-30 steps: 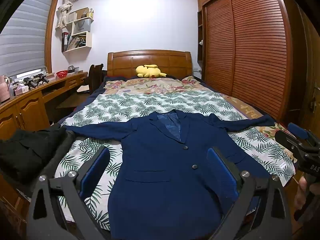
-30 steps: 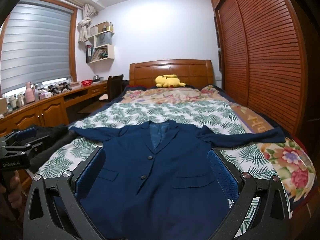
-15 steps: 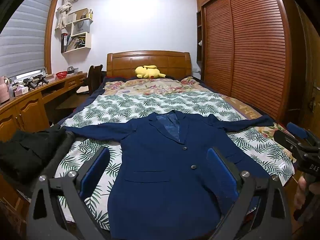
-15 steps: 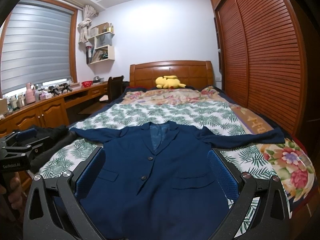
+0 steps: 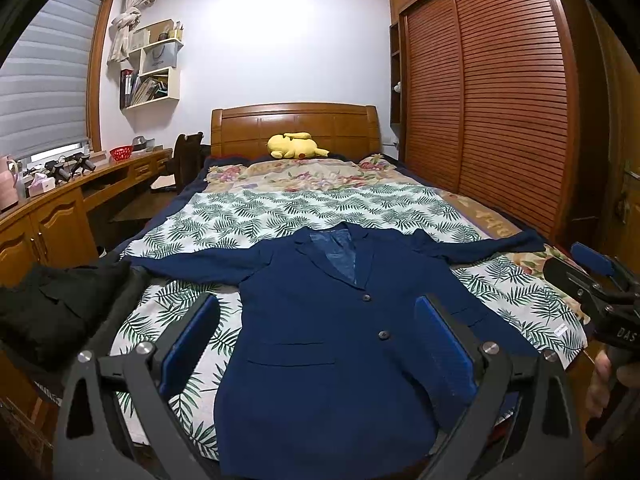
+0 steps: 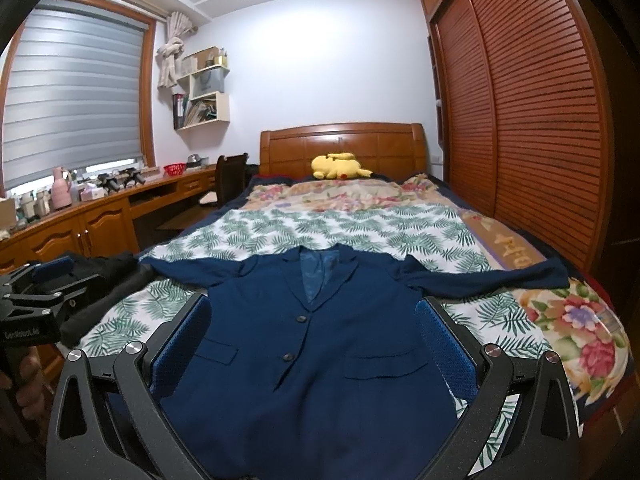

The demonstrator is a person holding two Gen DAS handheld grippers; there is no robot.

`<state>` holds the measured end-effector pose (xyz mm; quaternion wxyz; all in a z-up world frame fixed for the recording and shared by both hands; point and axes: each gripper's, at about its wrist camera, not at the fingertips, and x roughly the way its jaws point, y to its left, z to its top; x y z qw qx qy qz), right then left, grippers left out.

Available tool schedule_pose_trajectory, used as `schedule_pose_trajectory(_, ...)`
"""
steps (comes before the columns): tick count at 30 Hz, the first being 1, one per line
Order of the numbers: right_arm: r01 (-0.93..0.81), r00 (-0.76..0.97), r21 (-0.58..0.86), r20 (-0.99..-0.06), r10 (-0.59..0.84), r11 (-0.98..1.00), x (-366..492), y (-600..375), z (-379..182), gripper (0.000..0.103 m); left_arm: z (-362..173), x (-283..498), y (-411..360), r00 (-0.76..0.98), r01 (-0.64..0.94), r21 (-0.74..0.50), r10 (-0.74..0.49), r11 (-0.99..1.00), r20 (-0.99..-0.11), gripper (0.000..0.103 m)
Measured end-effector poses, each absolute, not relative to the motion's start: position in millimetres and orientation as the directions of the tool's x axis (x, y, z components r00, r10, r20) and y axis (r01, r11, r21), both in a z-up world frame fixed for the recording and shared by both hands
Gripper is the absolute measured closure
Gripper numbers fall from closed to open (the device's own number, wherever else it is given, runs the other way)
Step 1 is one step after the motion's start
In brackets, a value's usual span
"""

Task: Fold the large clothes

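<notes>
Holding my left hand-held gripper point(image 5: 316, 344) and right hand-held gripper point(image 6: 312, 344) wide open, empty, above the flat blue blazer point(image 5: 336, 344); folding unstarted; next, probably, a sleeve point(image 6: 492, 276).

Suit jacket point(image 5: 332, 320): navy, lighter blue lining, dark buttons. Bedsheet point(image 5: 304, 212): white, green palm-leaf print. Quilt point(image 6: 340, 194): beige floral. Plush toy point(image 5: 294, 146): yellow. Garment point(image 5: 52, 312) at left: black. Wardrobe doors point(image 6: 520, 120): reddish-brown, slatted. Gripper pads point(image 6: 444, 346): blue.
</notes>
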<state>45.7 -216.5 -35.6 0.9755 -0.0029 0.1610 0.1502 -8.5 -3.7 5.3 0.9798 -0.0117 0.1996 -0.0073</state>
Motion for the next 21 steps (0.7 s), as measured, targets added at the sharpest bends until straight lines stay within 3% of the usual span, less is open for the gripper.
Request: schedule_pose_trajectory(21, -0.295, 0.903, 0.043, -0.315, 0.293, 0.954, 44.6, -217.2, -36.4, 0.0, 4.4, -8.4, -3.7, 0.919, 0.004, -0.024, -0.013, 1.0, -0.394, 0.004)
